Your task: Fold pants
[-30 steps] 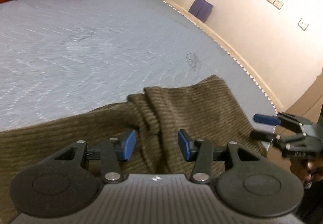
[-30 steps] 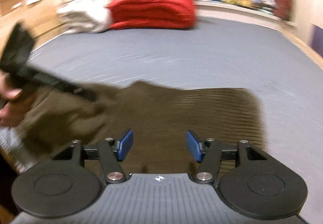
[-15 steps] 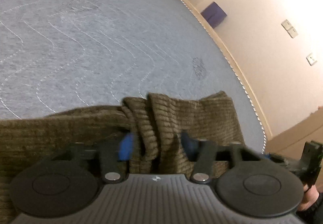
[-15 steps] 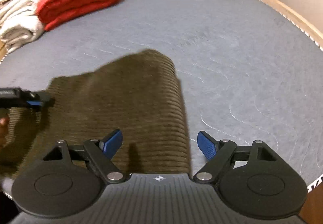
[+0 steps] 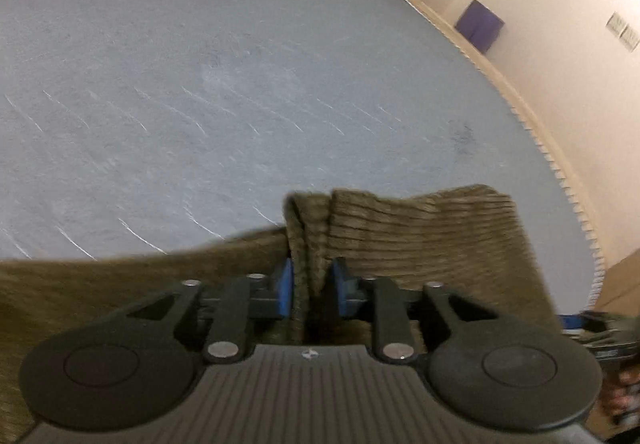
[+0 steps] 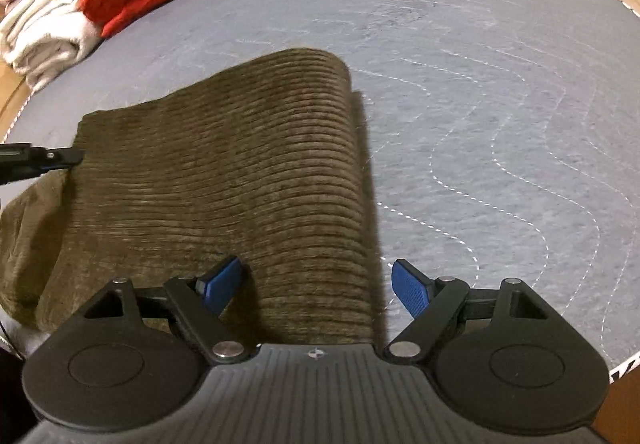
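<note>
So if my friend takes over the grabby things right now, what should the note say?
Left tool: a bunched ridge of the brown corduroy pants sits between its blue pads, which are easing apart, so check the grip.
Right tool: open, holding nothing, poised over the pants' right edge.
Pants: spread on the grey bed, near the front edge.
Done: one pinch taken on the left; how far folded, unclear.
Left: grab the right edge, then fold the pants over and smooth them.
</note>
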### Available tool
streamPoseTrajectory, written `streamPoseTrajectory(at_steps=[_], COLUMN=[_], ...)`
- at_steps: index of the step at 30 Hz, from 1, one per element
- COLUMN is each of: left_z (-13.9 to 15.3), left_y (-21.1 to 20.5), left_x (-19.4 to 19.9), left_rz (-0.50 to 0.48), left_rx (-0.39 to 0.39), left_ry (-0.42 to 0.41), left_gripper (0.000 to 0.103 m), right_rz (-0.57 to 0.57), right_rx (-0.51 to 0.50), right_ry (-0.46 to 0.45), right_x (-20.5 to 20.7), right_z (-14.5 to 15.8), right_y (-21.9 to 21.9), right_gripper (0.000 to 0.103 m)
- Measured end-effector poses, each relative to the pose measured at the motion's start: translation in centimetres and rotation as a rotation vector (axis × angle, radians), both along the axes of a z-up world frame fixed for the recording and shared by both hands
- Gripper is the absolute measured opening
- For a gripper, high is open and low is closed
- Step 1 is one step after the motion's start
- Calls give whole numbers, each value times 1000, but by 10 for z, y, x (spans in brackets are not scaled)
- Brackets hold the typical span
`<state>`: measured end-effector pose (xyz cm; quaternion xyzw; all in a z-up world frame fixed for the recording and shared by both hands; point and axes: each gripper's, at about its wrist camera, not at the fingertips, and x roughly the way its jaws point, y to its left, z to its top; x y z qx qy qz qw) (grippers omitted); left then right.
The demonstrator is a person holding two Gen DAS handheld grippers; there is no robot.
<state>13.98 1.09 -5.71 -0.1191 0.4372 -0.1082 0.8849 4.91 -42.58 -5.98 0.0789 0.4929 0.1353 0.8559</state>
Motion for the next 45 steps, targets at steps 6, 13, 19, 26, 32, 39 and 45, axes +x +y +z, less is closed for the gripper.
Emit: streamPoseTrajectory(at_steps=[6,13,19,26,32,39,45], left_z=[32,-18,5,-22,-11,21,47], left_y=[-15,-32,-52,-78,-82,-72,-60], left_x=[-27,-12,-60,-95,-93,-84,-75], left_rz=[-128,-230,-468,-675,-616,-483,-387], left_rx=[27,155,84,231,206,38,-186], left_ry=[-186,-15,-27,-31,-56,-183,-251], left_gripper=[27,21,25,25,34,53,76], right_rz=[-30,-37,-42,-53,-59,75,381], right_rx=[1,-8,27,52,14,-67,-189], right_ry=[18,4,6,60,16,-253,-511], right_x=[3,7,6,7,2,-23,-71], right_z=[-3,0,7,2,11,74,95], right_y=[2,12,2,-4,4,42,118], right_gripper=[81,58,52,59,41,25,24])
